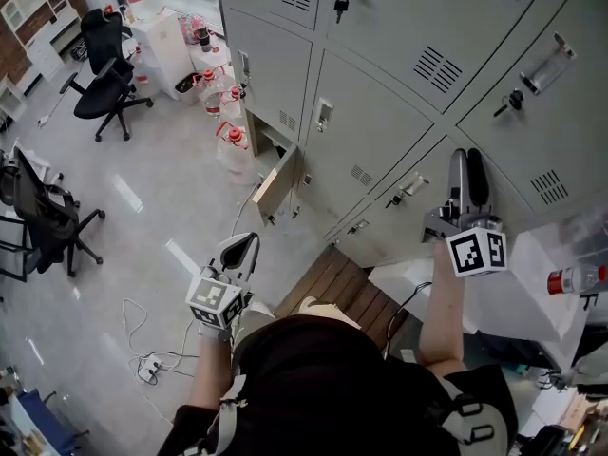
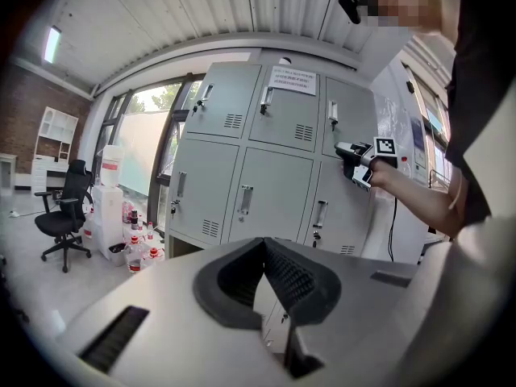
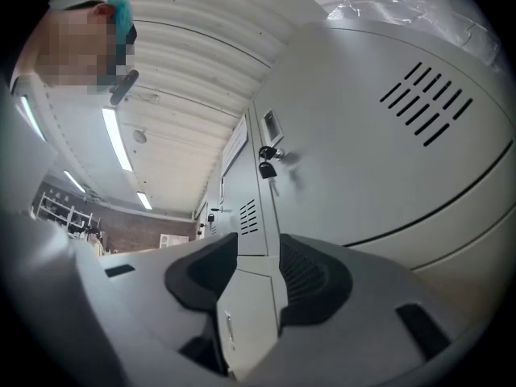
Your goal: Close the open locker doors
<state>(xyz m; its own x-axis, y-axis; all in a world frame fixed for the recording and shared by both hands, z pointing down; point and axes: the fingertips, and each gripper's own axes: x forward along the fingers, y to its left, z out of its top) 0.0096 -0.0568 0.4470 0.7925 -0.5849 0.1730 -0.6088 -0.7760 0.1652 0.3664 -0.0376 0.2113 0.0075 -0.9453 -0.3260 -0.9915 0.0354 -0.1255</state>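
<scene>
Water bottles (image 1: 231,137) beside open locker door (image 1: 276,185)

The lockers (image 1: 380,131) look like smooth, matt grey painted sheet metal, with a shiny bare-metal handle (image 1: 546,63) on one door. The floor (image 1: 142,217) is pale grey and glossy, and brown wooden slats (image 1: 332,288) lie at the lockers' foot.
</scene>
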